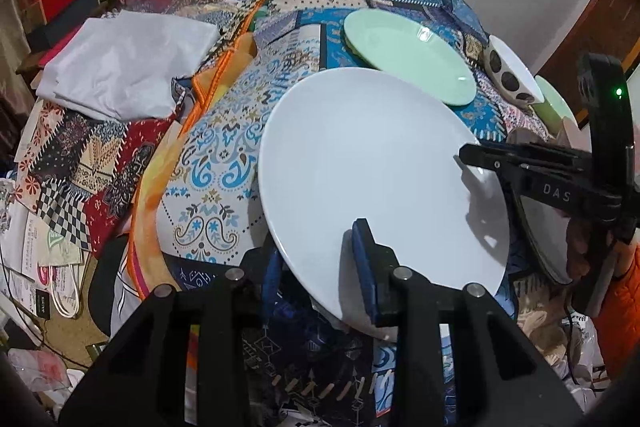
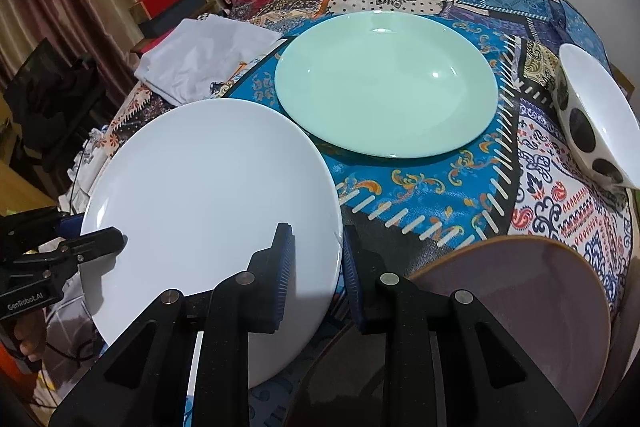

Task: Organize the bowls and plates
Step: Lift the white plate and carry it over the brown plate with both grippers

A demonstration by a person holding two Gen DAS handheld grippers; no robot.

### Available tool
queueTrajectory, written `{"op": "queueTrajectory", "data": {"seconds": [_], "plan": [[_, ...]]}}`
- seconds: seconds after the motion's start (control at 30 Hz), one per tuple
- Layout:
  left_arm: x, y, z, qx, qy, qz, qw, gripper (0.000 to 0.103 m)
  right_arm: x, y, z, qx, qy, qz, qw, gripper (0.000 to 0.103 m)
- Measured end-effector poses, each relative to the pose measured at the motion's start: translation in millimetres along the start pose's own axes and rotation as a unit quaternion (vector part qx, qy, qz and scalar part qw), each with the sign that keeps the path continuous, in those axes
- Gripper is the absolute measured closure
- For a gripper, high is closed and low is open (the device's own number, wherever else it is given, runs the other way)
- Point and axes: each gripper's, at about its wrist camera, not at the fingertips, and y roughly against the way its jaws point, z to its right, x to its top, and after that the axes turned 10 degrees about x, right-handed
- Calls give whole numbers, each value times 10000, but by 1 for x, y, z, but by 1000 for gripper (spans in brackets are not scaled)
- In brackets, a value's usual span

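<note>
- The white plate (image 1: 372,163) is held up off the patchwork-covered table (image 1: 224,147) by both grippers at once, tilted, with one edge over the table's near side.
- The left gripper (image 1: 320,267) points steeply down and forward. Its jaws are nearly closed and pinch the plate's near rim: the right blue pad lies on the plate's upper face, and the left pad sits under the rim.
- Seen from the right wrist view, the left gripper (image 2: 116,237) reaches in from the left, its black tip resting on the plate's left edge; a bit of the hand (image 2: 24,339) that carries it shows below.
- The right gripper (image 2: 316,267) also points steeply down. Its jaws are almost fully closed on the white plate's (image 2: 208,211) right rim, one ribbed blue pad above the rim and the other below it.
- From the left wrist view the right gripper (image 1: 464,153) comes in from the right side, its tip on the plate's far-right edge, with the holding hand (image 1: 580,247) and an orange sleeve (image 1: 624,299) behind it.
- A mint green plate (image 2: 384,87) lies flat on the table just beyond the white plate, close to its far rim but apart from it.
- A white bowl with dark spots (image 2: 592,123) stands at the table's right side, well apart from the white plate.
- A brownish plate (image 2: 532,299) lies at the near right, just beside the right gripper.
- A crumpled white cloth (image 1: 128,63) lies on the table's far left.
</note>
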Motion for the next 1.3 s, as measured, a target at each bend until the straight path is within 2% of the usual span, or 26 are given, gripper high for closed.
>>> {"op": "queueTrajectory", "data": {"seconds": [0.67, 0.87, 1.3], "plan": [[16, 29, 9, -69, 99, 321, 9994, 69, -3, 44, -2, -20, -69, 500, 9987, 80], [22, 42, 22, -148, 47, 524, 9985, 69, -9, 61, 1, -45, -188, 671, 9976, 80], [27, 52, 62, -232, -200, 623, 9976, 69, -32, 99, 18, -79, -459, 1026, 9936, 80]]}}
